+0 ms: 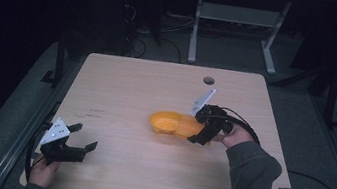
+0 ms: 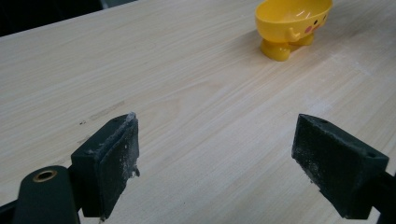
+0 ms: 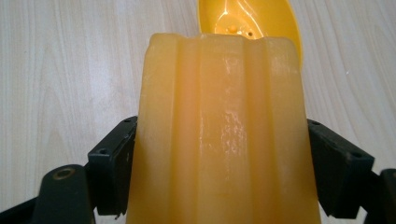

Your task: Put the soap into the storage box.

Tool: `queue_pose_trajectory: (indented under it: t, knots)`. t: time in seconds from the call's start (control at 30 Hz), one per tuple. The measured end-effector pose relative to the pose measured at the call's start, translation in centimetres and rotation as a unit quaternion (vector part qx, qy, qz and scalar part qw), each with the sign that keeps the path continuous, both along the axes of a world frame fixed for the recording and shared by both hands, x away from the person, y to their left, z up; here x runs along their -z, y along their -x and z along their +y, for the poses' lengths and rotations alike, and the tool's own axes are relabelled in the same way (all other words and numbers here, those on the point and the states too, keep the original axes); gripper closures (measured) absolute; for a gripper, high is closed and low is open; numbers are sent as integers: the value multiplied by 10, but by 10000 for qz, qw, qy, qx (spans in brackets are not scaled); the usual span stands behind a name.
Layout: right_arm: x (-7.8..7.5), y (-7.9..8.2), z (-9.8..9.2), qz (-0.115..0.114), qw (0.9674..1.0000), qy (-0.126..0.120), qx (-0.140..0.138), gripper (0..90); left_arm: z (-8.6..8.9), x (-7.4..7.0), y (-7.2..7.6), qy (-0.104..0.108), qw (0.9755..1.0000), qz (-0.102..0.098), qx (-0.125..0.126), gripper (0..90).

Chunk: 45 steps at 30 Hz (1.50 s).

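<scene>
Jaws grip orange block point(image 3: 219, 135), wood table point(image 1: 122, 87) (dark rm)

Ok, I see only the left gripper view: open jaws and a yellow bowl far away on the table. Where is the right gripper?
Observer: The right gripper is just beside the bowl, on its right in the high view.
Operator: Does it hold something?
Observer: Yes, its jaws are shut on a ribbed orange block.
Operator: Is the block inside the bowl?
Observer: Not yet; its far end points at the bowl's opening.
</scene>
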State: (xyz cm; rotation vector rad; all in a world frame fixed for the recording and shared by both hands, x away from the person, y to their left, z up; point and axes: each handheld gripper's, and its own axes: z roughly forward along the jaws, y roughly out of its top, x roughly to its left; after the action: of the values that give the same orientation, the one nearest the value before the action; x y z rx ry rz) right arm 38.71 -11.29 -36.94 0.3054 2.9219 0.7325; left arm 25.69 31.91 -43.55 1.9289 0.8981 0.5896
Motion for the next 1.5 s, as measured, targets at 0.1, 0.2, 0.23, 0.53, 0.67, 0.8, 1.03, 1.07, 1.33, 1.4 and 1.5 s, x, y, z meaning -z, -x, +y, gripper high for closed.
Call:
queue_pose_trajectory:
  t: [0.1,0.2,0.23,0.53,0.67,0.8,1.03,1.07,1.33,1.4,1.5]
  knots:
    - [-2,-2,2,-29,10000,5,-21,205,0,0,0,-5,10000,1,3,143]
    - [-4,-5,3,-23,9999,-110,-44,205,0,0,0,-5,10000,4,1,143]
    - [-4,-5,4,-28,9999,-134,-39,205,0,0,0,-6,10000,6,0,143]
    - [-3,-11,13,6,9999,-90,-98,205,0,0,0,-13,10000,9,5,143]
    - [-7,-16,21,-7,9998,-126,-165,205,0,0,0,2,10000,5,-2,143]
    - [-7,-20,28,17,9996,-141,-230,205,-1,0,-1,-13,10000,8,10,143]
    - [-10,-26,39,15,9994,-160,-301,206,-1,0,0,-15,10000,8,7,143]
    - [-9,-29,42,37,9993,-196,-326,205,-1,0,0,0,10000,7,-1,143]
    - [-8,-36,55,30,9990,-152,-431,205,0,0,-1,13,10000,4,-1,143]
    - [-8,-37,59,19,9988,-123,-464,205,-1,0,0,19,10000,-5,-2,143]
    - [-7,-41,62,31,9985,-218,-498,205,0,0,-1,19,10000,-6,-2,143]
